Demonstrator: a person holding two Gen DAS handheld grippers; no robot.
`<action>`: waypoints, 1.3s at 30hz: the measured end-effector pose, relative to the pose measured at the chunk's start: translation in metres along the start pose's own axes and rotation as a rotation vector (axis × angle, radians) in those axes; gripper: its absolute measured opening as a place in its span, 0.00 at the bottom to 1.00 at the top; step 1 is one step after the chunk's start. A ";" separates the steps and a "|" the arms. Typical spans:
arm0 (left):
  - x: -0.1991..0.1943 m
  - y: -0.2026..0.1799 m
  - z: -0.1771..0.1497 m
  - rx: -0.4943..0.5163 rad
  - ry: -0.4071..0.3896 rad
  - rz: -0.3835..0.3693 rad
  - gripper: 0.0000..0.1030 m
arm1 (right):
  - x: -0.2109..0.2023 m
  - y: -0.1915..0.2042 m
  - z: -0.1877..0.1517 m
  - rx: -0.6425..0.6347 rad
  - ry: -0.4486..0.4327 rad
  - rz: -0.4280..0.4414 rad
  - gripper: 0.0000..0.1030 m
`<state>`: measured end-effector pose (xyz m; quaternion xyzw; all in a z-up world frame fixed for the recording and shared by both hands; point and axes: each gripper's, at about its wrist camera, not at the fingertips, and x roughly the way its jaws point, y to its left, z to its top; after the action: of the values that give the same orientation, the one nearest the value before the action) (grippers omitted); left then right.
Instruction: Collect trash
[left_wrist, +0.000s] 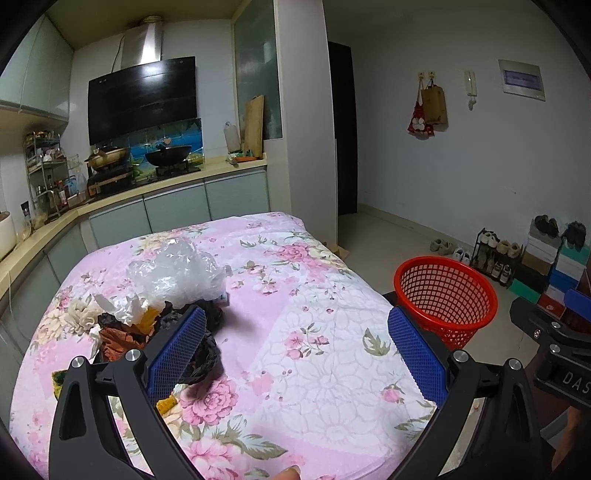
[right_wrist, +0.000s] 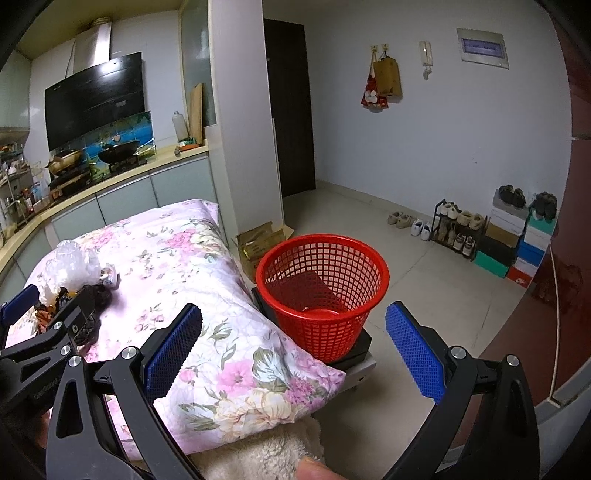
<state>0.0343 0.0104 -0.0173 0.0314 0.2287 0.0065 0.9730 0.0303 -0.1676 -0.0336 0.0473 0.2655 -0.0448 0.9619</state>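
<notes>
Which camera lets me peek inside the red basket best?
The right wrist view. There the red basket stands whole between the open fingers of the right tool, and you see down past its rim to the bottom. The left wrist view shows it off to the side, partly hidden behind a finger of the left tool.

Ahead of you, a kitchen counter (left_wrist: 177, 184) under a black range hood (left_wrist: 142, 98); shoe rack (right_wrist: 456, 229) against the pale wall (right_wrist: 443, 129), tiled floor (right_wrist: 369, 221).
</notes>
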 end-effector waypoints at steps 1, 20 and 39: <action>0.001 0.000 0.001 -0.005 0.000 0.000 0.93 | 0.000 0.001 0.001 0.001 -0.003 0.006 0.94; 0.002 0.001 0.001 -0.011 0.004 0.004 0.93 | -0.001 0.001 0.005 0.016 -0.019 0.015 0.94; 0.002 0.003 0.000 -0.010 0.008 0.005 0.93 | -0.001 0.002 0.005 0.020 -0.006 0.023 0.94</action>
<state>0.0365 0.0133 -0.0180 0.0270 0.2324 0.0104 0.9722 0.0321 -0.1666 -0.0291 0.0597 0.2615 -0.0365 0.9627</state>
